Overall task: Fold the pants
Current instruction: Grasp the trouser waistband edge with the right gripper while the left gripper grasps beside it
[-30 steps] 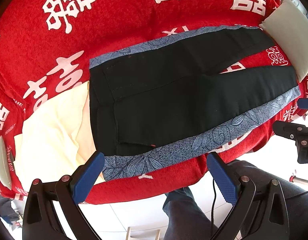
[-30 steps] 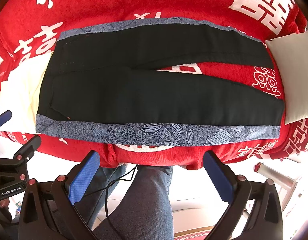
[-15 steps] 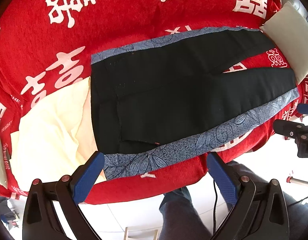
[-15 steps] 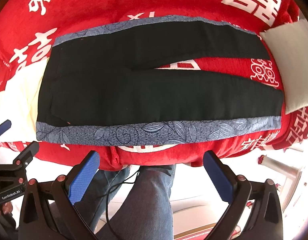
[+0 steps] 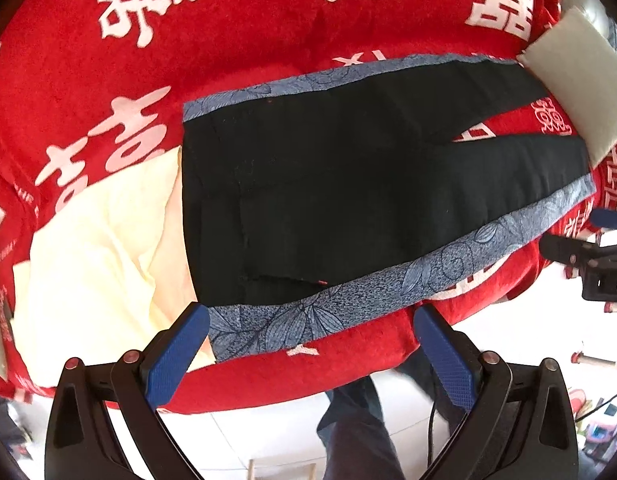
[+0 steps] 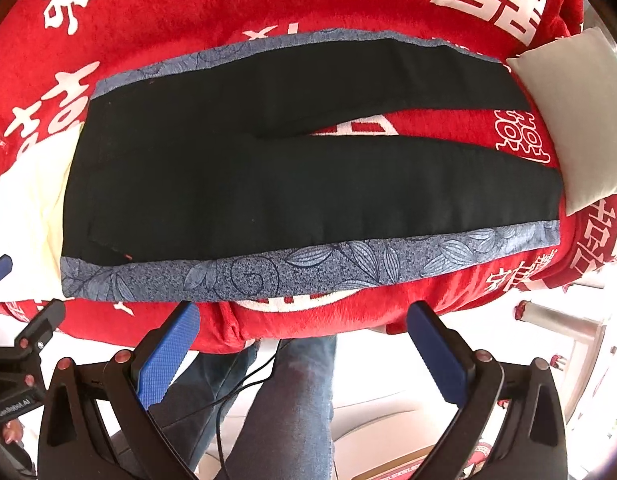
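Pants [image 5: 348,208] lie flat on the red blanket [image 5: 228,40], ahead of both spread, empty jaws; we have edged closer since a second ago, so folding hasn't begun. Our left gripper [image 5: 312,348] sees the waistband corner, our right gripper [image 6: 304,344] both leg hems

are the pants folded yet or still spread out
Spread flat, unfolded. The pants lie full length on the red blanket, both legs apart with red showing between them. Both grippers hover open off the near edge.
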`<state>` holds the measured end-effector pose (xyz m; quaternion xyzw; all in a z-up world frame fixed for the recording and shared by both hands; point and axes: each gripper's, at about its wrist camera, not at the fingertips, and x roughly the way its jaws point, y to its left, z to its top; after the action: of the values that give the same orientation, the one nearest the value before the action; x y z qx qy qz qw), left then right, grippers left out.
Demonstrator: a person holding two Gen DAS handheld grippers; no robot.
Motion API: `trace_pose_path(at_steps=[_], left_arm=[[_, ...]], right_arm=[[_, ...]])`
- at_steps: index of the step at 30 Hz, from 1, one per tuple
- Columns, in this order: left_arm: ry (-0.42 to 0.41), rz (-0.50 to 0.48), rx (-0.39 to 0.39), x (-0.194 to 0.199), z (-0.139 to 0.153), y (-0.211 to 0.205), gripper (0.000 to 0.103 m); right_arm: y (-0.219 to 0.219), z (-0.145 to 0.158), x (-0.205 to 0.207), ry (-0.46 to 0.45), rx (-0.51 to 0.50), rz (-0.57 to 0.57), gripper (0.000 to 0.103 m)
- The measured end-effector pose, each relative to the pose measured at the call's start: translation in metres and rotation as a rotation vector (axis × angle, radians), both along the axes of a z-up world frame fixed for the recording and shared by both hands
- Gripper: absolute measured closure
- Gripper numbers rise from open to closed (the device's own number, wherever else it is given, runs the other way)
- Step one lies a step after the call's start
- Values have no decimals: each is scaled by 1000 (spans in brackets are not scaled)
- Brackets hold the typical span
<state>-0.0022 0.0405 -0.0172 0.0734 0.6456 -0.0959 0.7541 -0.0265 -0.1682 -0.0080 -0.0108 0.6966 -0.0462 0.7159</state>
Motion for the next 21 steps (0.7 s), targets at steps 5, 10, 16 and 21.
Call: trace_pose_path(at_steps=[5, 10, 16, 21], left_arm=[[-3, 105, -46, -3, -6, 4, 0], [25, 319, -140, -13, -32, 21, 0], [86, 539, -306, -35, -83, 42, 0], [87, 602, -389, -48, -114, 48, 0]], right_arm=[[-9, -4, -4, -20, 83, 6, 0], [-36, -26, -11, -61, 380, -103, 0], [-53, -82, -30, -43, 722, -269, 0], [-51, -142, -45, -12, 888, -355, 17]])
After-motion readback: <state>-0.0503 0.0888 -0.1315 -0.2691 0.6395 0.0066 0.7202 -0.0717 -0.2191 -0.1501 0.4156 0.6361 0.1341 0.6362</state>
